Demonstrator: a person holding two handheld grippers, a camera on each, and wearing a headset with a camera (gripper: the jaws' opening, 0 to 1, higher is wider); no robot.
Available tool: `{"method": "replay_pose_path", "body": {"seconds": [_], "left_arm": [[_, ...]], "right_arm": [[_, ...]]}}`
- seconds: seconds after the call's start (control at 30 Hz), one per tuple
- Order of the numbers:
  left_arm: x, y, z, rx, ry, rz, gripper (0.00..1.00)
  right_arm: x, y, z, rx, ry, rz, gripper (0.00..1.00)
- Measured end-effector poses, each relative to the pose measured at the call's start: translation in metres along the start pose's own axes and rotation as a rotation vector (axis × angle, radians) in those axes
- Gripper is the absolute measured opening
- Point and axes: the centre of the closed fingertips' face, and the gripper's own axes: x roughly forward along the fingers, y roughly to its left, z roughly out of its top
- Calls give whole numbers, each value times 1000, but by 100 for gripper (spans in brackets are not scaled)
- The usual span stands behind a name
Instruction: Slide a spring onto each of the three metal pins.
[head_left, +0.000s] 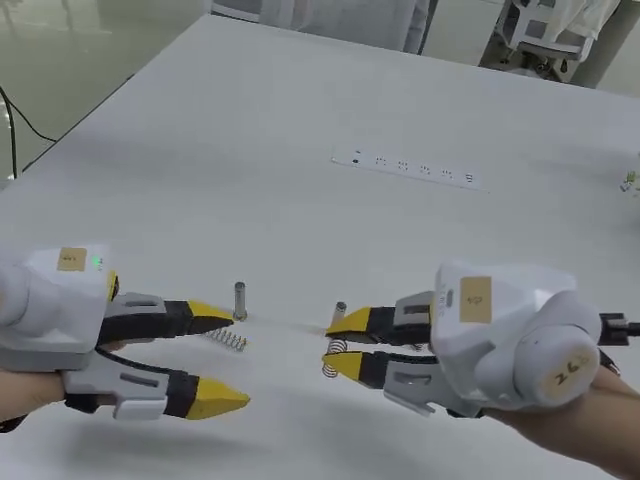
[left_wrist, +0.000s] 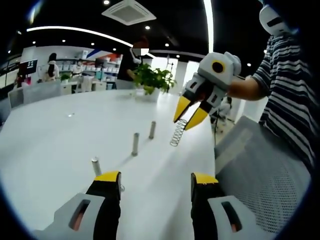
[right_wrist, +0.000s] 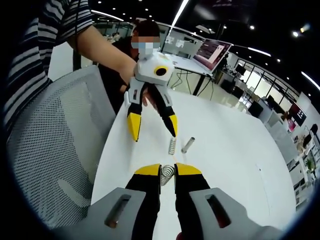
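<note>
My right gripper (head_left: 338, 345) is shut on a small spring (head_left: 332, 357), which shows between its yellow jaws (right_wrist: 167, 173) and hangs from them in the left gripper view (left_wrist: 177, 133). My left gripper (head_left: 222, 356) is open, with nothing between its fingers (left_wrist: 156, 179). A second spring (head_left: 228, 340) lies on the white table beside its upper jaw (right_wrist: 172, 145). Three short metal pins stand upright in a row (left_wrist: 95, 166) (left_wrist: 135, 144) (left_wrist: 152, 129). In the head view one pin (head_left: 240, 300) stands by the left gripper and another pin (head_left: 340, 310) just behind the right gripper's tips.
A white power strip (head_left: 405, 165) lies farther back on the table (head_left: 300, 100). A grey mesh chair (right_wrist: 55, 140) stands at the near edge. Office chairs stand beyond the far corner (head_left: 540, 35). A potted plant (left_wrist: 152, 77) sits at the table's end.
</note>
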Motion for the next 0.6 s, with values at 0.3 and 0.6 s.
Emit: {"method": "replay_pose_path", "body": {"seconds": [0.3,0.6], "left_arm": [[-12,13,-2,-14,-14,71,70],[-20,22,-5,-32,-29,126,85]], "right_arm": [[-2,-5,-3,10,5,-14,7],[-3,-7,-4,16,6,-23,7]]}}
